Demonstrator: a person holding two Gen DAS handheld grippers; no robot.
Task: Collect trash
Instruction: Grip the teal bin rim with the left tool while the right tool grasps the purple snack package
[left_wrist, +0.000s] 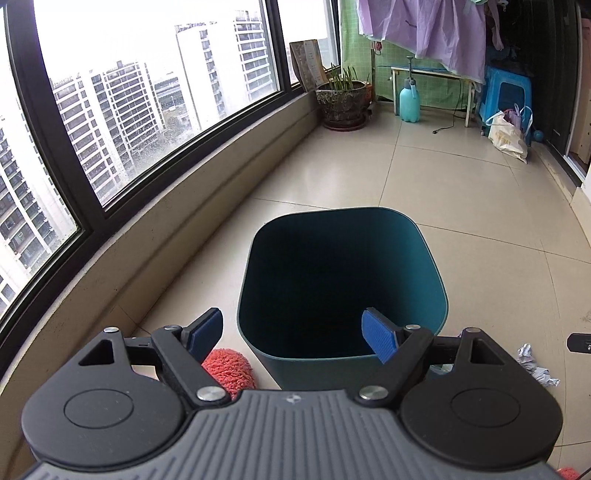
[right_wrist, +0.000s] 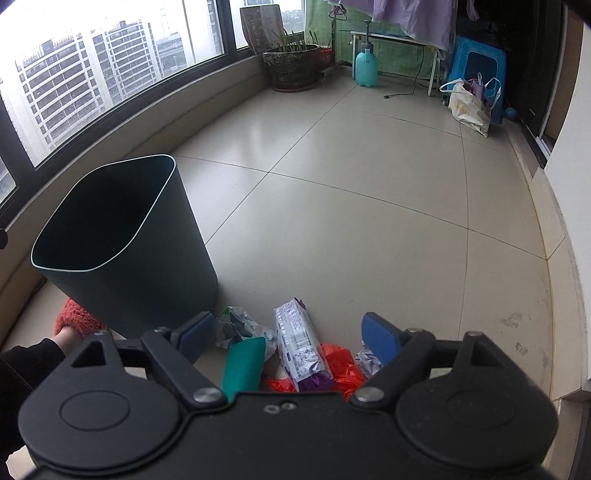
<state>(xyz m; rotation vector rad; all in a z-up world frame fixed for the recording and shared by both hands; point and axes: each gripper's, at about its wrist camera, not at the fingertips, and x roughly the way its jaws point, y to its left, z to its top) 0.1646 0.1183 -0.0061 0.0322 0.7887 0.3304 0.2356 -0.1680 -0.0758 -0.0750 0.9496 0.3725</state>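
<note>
A dark teal trash bin (left_wrist: 424, 258) stands upright on the tiled floor; it also shows in the right wrist view (right_wrist: 159, 266) at left. My left gripper (left_wrist: 295, 332) is open and empty, hovering over the bin's near rim. My right gripper (right_wrist: 288, 332) is open and empty above a pile of trash on the floor: a purple-white snack wrapper (right_wrist: 299, 343), a teal packet (right_wrist: 243, 365), a red-orange plastic bag (right_wrist: 343, 365), a crumpled clear wrapper (right_wrist: 240, 321) and crumpled foil (right_wrist: 369, 360). Crumpled foil (left_wrist: 535, 365) also shows right of the bin in the left wrist view.
A red fuzzy slipper (left_wrist: 229, 369) sits left of the bin, by the curved window wall (left_wrist: 147, 229). At the far end stand a potted plant (left_wrist: 341, 99), a teal spray bottle (left_wrist: 410, 99), a blue stool (left_wrist: 506, 92) and a white bag (left_wrist: 508, 136).
</note>
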